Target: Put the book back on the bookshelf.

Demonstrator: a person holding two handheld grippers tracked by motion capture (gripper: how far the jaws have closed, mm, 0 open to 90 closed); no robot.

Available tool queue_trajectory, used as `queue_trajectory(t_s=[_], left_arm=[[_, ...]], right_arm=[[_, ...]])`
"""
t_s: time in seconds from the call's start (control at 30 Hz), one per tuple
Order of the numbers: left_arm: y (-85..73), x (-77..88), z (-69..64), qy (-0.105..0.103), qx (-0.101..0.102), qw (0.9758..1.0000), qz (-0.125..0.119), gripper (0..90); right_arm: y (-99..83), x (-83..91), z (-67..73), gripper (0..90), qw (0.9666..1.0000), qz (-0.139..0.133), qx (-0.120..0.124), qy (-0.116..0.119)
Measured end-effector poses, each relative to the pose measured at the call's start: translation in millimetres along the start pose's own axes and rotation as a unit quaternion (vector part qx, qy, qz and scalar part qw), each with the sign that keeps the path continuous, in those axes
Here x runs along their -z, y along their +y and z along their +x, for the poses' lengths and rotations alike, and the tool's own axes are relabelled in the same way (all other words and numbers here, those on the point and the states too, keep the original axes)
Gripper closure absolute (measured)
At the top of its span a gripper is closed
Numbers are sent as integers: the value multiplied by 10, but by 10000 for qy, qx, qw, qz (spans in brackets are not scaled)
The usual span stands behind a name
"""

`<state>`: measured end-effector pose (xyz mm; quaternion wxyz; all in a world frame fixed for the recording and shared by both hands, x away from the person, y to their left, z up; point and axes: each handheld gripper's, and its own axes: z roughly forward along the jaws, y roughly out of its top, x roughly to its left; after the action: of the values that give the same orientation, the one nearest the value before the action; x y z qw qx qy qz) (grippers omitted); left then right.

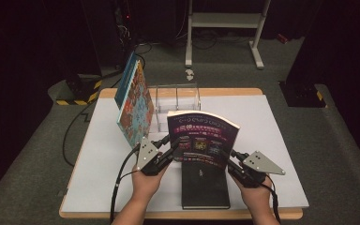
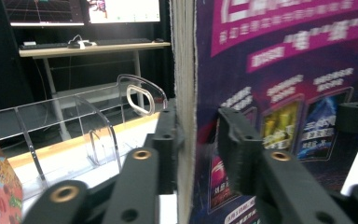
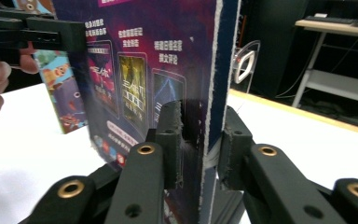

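Note:
A thick purple-covered book (image 1: 201, 136) stands upright at the middle of the table, its lower edge above a black book (image 1: 205, 187) that lies flat. My left gripper (image 1: 171, 143) straddles its left edge. In the left gripper view (image 2: 198, 144) one jaw lies against the page block of the purple book (image 2: 284, 70), and the other stands a little off the cover. My right gripper (image 1: 232, 157) is at the book's right edge. In the right gripper view (image 3: 200, 135) both pads press on the purple book (image 3: 135, 56), one on each cover.
A colourful book (image 1: 133, 103) leans upright at the back left, beside a clear acrylic rack (image 1: 178, 98) with dividers. The white table top (image 1: 272, 140) has free room to the right. A white stand (image 1: 225, 21) is on the floor beyond the table.

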<state>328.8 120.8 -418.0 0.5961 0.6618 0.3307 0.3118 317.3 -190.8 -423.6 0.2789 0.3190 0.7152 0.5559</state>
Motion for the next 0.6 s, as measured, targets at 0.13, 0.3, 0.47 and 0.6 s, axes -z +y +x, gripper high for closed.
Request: queue_trajectory(t_s=[0.13,0.3,0.47,0.6], left_arm=[[0,-13,44,10,166,9999,33,575],[-8,0,82,40,305,9995,75,483],[-7,102,70,77,422,9991,7,429],[34,126,-31,-222,504,9985,-10,407]], right_arm=[[4,-12,3,682,9998,-23,-50,176],[33,-70,-9,713,9995,0,-128,272],[50,-68,42,831,9998,33,1,215],[53,-86,125,832,9999,-50,98,81]])
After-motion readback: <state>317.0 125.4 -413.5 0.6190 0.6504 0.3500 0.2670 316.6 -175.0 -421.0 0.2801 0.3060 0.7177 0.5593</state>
